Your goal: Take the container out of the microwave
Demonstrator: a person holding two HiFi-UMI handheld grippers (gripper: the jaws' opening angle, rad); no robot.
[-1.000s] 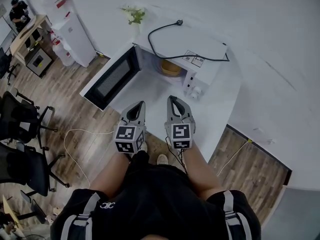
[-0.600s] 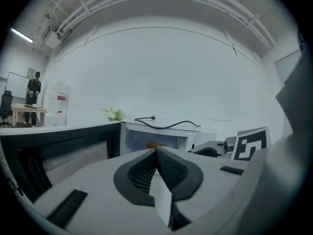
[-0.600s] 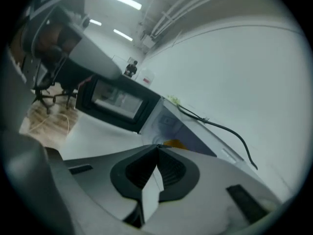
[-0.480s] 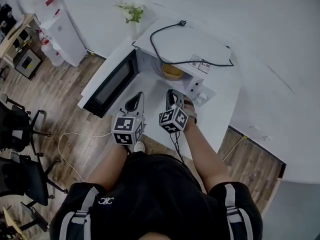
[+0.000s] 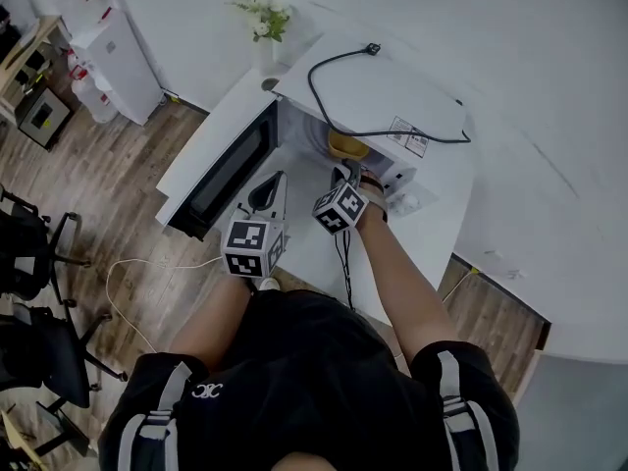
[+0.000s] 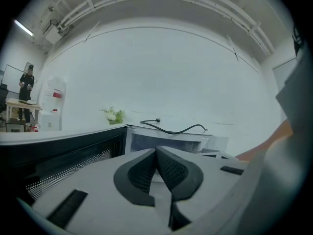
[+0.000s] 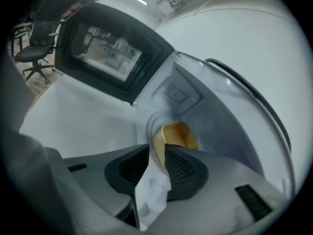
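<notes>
A yellow container (image 5: 348,146) sits on the turntable inside the white microwave (image 5: 397,101), whose door (image 5: 221,165) hangs open to the left. My right gripper (image 5: 343,175) is at the oven's mouth, tilted down at the container. In the right gripper view its jaws are opening, and the container (image 7: 179,135) lies just beyond my right gripper (image 7: 157,150); its near rim shows in the gap, and the pads do not press on it. My left gripper (image 5: 279,179) hovers over the table in front of the door; in its own view my left gripper (image 6: 156,152) is shut and empty.
A black power cable (image 5: 339,101) lies coiled on the microwave's top. A vase of flowers (image 5: 263,23) stands behind the door on the white table (image 5: 442,214). Office chairs (image 5: 29,253) and a water dispenser (image 5: 113,52) are on the wooden floor to the left.
My right gripper moved forward and down to the microwave's opening, rolled over, and its jaws parted. The left gripper also moved forward a little, still shut.
</notes>
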